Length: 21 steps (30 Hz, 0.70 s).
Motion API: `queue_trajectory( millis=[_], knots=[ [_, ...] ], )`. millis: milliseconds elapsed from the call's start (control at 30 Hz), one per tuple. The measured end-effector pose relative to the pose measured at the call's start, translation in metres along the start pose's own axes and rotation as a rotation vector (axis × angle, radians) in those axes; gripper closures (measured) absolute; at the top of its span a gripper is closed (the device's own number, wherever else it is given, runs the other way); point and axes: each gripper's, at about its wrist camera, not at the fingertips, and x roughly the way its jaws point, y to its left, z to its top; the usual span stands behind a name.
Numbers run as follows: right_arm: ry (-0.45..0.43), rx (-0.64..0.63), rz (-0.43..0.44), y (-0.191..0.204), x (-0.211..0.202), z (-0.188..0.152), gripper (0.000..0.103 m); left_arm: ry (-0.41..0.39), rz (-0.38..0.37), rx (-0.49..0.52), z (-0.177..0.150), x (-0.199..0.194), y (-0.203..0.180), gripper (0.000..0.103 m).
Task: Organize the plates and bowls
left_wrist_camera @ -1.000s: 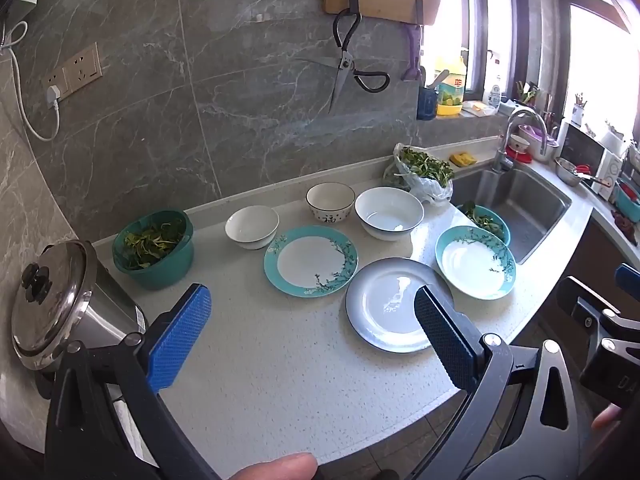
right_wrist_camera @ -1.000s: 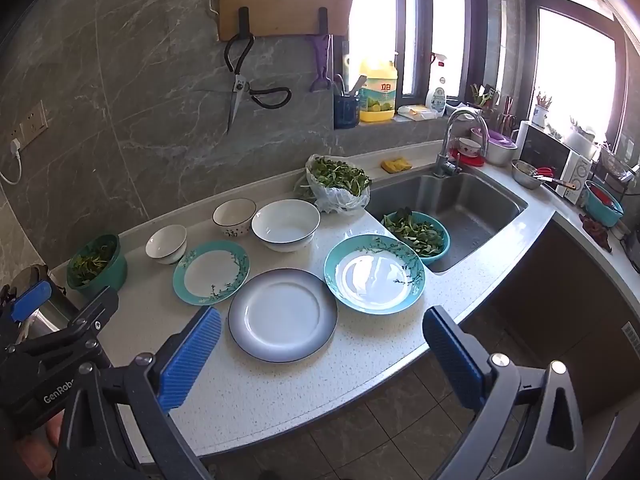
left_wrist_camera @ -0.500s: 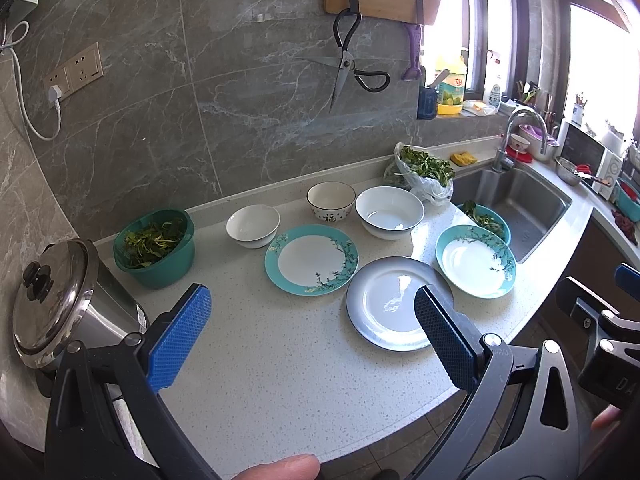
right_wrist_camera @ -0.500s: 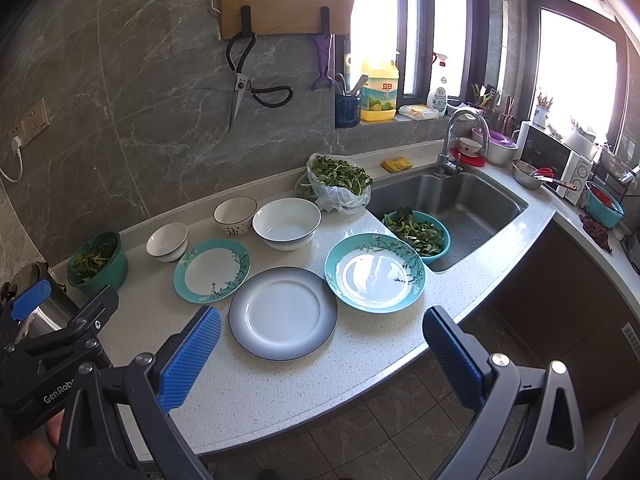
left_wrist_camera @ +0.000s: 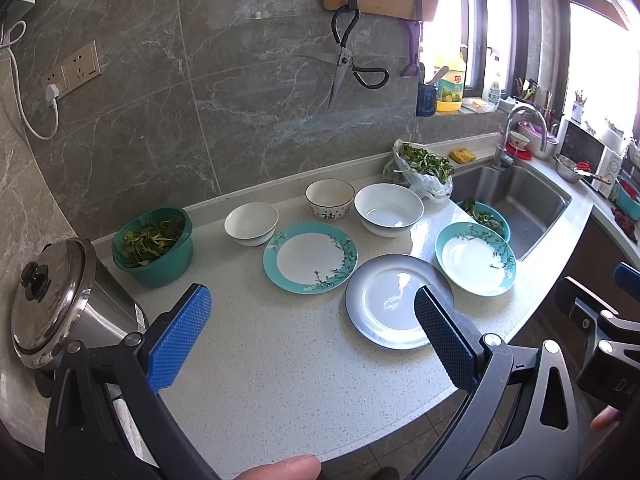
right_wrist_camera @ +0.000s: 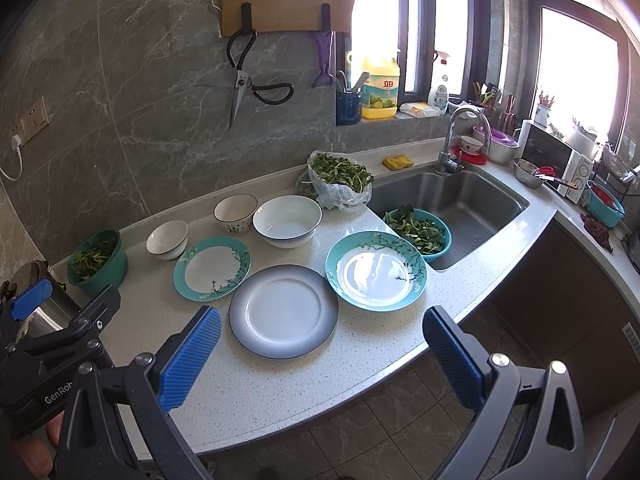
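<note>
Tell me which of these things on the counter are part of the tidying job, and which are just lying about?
Part of the job: grey plate, two teal plates, three white bowls.

Lying about: green basins of leaves, bagged greens, steel pot, scissors.

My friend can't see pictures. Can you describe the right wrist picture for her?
An open claw hovers over a white counter holding three plates and three empty bowls. The grey plate is nearest; a sink sits beyond.
</note>
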Motion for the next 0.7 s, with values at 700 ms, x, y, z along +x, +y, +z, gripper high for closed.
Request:
queue_trajectory(
  millis=[700],
  knots=[
    [0.006,-0.001,-0.001,0.0050,0.0022,-0.0073,0.000,0.011,0.000,0.003,-0.0003,0.0042,-0.0008,0.000]
  ],
)
